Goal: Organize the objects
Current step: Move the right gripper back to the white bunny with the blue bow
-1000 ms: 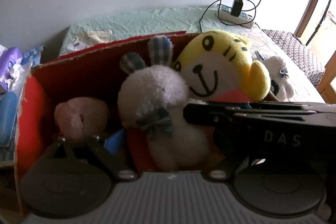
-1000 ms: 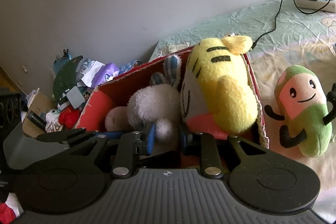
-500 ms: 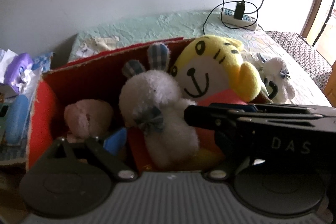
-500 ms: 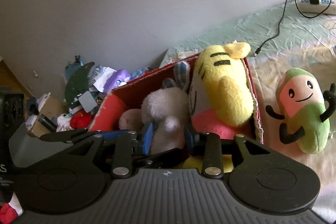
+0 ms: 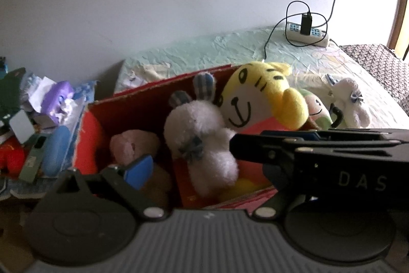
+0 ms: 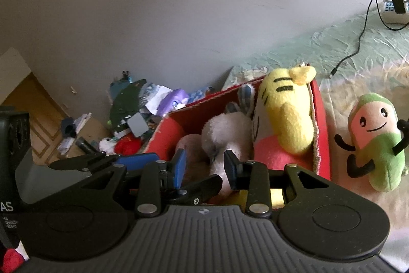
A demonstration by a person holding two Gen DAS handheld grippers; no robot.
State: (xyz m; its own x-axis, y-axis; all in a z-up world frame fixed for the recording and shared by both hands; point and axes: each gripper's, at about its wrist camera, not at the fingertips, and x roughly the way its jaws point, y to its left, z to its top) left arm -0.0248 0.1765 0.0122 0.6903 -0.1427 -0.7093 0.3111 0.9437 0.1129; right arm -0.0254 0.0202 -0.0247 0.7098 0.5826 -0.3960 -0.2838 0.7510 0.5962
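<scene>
Right hand-held gripper (image 6: 204, 165): jaws apart, blue pads either side of the white bunny plush (image 6: 225, 134) without clamping it; contact unclear. Left hand-held gripper (image 5: 204, 165): only its left blue pad (image 5: 139, 170) is visible, the right finger is hidden behind the right tool's black body crossing from the right, so I cannot tell whether it is spread or closed.

Directly ahead of both: red cardboard box (image 5: 89, 129), open top, sitting on the bed (image 5: 230, 47). Inside, ahead-left of the left gripper, pink plush (image 5: 133, 145), low in the box. Centre, bunny upright, checked ears up, grey bow at the neck. Pressed against the bunny's right side, yellow tiger plush (image 5: 260, 99), head above the box rim, leaning on the right wall.

Outside the box, right of the right gripper: pink-and-green plush (image 6: 375, 140) with black arms, upright on the bed, just beside the box wall. Further right in the left wrist view: small white plush (image 5: 350, 101) on the bed.

Far ahead-right, by the wall: power strip (image 5: 306, 32) with a black charger and looped cable. Left of the box: clutter pile (image 6: 138, 114), purple packet, papers.
</scene>
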